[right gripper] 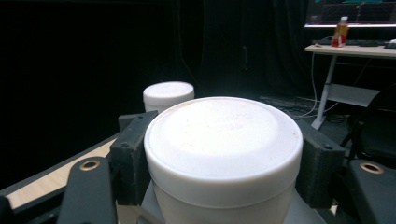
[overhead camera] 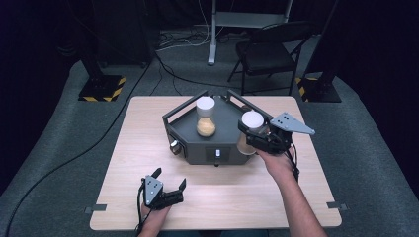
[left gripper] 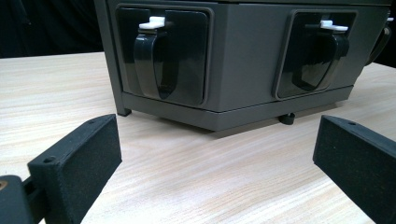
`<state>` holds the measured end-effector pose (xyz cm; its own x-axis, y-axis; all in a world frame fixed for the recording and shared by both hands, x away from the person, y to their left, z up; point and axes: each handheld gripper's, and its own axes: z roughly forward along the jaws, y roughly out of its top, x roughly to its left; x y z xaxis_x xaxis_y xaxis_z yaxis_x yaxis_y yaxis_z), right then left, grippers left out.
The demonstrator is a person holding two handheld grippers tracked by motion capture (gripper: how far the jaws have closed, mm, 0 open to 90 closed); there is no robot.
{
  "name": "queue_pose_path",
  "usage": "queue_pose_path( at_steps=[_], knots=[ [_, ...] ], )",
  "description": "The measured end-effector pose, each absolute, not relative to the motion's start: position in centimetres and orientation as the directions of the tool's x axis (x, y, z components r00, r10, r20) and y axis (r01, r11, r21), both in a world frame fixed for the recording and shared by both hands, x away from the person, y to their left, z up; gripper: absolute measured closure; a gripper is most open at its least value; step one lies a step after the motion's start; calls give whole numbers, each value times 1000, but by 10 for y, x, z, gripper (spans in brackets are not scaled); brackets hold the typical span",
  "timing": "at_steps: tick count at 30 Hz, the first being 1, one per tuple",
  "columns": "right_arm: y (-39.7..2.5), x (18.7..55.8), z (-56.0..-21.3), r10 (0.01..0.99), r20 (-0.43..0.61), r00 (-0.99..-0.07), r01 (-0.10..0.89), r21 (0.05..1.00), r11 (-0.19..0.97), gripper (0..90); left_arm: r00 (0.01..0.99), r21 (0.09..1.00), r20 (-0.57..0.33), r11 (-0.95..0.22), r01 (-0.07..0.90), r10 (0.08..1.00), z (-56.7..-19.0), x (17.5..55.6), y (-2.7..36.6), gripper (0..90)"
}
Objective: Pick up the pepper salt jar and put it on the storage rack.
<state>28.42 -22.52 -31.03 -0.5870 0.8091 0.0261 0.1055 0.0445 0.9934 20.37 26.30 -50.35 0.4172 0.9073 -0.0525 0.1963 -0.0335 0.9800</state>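
Two white-lidded jars show: one (overhead camera: 206, 116) stands on the dark tray (overhead camera: 184, 124), the other (overhead camera: 251, 129) is clamped by the right gripper (overhead camera: 253, 132) at the tray's right edge. The left gripper (overhead camera: 170, 181) rests spread wide on the table (overhead camera: 138, 148).

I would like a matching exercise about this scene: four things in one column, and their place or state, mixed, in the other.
Things:
1. left gripper
2. right gripper
3. far jar
4. folding chair

States:
a. standing on the grey tray
b. open, low over the table
c. on the floor behind the table
d. shut on the near jar

Pairs: 1-b, 2-d, 3-a, 4-c
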Motion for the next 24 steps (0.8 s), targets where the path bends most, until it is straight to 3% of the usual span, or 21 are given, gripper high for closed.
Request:
queue_pose_path(
  at_steps=[24],
  knots=[
    [-172, 309, -308, 873, 5, -487, 98, 994, 49, 319, 419, 979, -78, -9, 203, 905, -504, 204, 267, 5]
  ],
)
